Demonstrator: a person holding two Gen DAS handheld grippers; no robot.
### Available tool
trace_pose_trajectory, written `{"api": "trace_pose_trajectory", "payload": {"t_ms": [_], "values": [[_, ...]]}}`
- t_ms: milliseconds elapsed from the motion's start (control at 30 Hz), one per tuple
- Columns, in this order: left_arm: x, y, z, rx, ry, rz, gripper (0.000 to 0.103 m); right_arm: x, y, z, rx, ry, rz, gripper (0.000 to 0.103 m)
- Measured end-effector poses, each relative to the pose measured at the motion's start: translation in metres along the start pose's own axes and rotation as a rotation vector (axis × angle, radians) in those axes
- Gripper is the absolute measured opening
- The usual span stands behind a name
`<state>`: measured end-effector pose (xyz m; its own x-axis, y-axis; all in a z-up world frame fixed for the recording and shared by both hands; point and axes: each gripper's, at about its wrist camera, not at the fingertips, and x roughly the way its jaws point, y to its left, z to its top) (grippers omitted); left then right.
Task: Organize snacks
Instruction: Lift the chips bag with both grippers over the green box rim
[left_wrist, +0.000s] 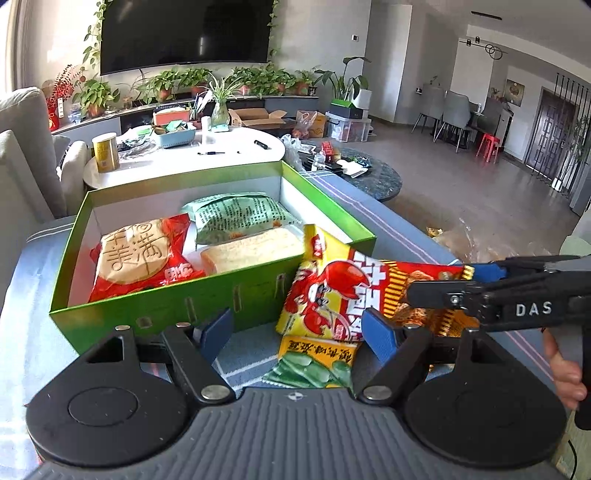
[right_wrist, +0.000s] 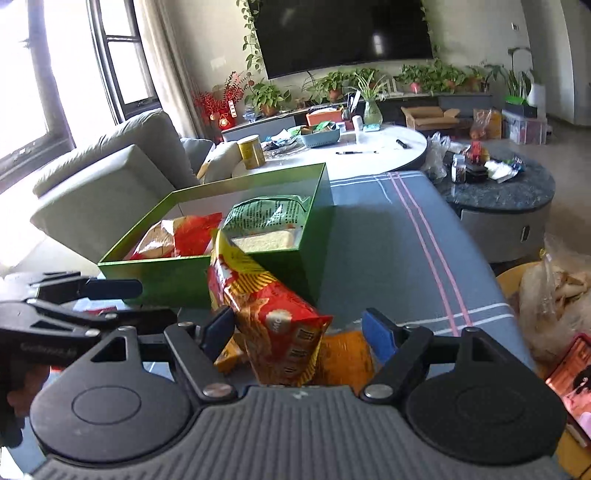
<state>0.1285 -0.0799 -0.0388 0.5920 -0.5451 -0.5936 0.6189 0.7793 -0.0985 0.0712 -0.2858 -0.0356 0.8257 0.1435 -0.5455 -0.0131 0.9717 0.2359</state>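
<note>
Crayfish snack bag (left_wrist: 332, 291) is leaning on the green box's (left_wrist: 177, 306) near right corner on the tabletop (right_wrist: 388, 236), lying over a green-pea packet (left_wrist: 317, 363). Right gripper (right_wrist: 299, 332) is standing released around the bag's end; left gripper (left_wrist: 297, 330) is standing released just near it.

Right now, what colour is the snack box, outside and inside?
The box is bright green outside with a white interior, clearest in the left wrist view.
</note>
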Motion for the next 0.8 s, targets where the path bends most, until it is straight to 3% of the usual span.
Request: {"api": "trace_pose_trajectory", "payload": {"t_ms": [300, 800], "values": [[0.015, 0.005, 0.004, -0.018, 0.027, -0.009, 0.074, 0.013, -0.013, 0.013, 0.112, 0.019, 0.034, 0.077], [0.035, 0.013, -0.002, -0.060, 0.061, -0.046, 0.074, 0.021, -0.007, 0.014, 0.094, 0.036, 0.098, 0.077]]}}
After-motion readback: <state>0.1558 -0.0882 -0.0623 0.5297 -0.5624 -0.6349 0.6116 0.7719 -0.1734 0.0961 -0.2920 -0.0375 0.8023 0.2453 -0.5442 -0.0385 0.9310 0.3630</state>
